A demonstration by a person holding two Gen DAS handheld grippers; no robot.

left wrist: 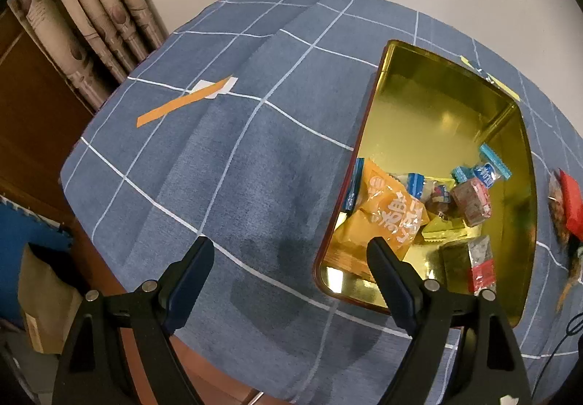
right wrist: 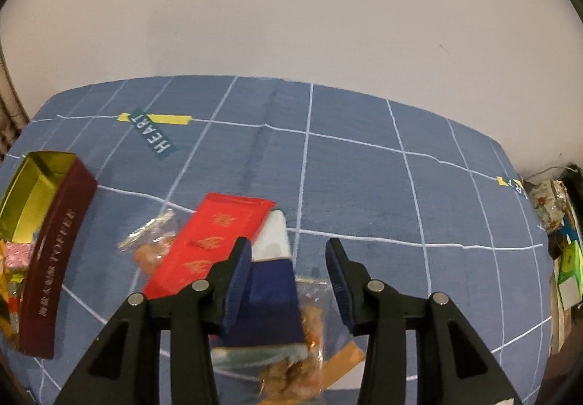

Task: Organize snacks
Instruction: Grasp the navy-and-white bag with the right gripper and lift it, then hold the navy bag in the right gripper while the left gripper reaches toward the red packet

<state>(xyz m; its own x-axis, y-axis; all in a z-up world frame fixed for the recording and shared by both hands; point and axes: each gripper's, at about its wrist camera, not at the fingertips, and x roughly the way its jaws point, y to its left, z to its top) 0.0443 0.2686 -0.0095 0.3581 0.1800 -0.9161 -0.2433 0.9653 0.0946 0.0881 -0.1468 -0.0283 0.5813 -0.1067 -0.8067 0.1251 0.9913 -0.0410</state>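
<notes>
The right gripper (right wrist: 288, 259) hangs over the small heap of loose snacks on the blue checked tablecloth (right wrist: 364, 186), its jaws partly spread and pinching nothing. Between and just under them lies a blue-and-white packet (right wrist: 271, 281), its long axis running away from the camera and roughly in line with the fingers, its white end farthest off. The left finger sits against or just over its left edge; whether it touches cannot be told. Leaning across that packet's left side is a long red packet (right wrist: 211, 244) with gold emblems, angled up to the right, and beside it a clear bag of brownish pieces (right wrist: 151, 241); another clear bag of golden-brown bits (right wrist: 298, 361) lies nearest the camera. The tin (right wrist: 54, 259) these belong in stands to the left of the heap, so a carry from here would go leftward. This hand is clearly the nearer one. The left gripper (left wrist: 291, 259) hovers spread wide and empty at the tin's near corner, over the cloth. Several snacks already lie inside, among them an orange packet (left wrist: 386, 212) with white characters. Readable writing: "TOFFEE" along the tin's dark red side, with smaller print too blurred to read, and "HEART" on a teal label (right wrist: 155, 133) on the cloth.
</notes>
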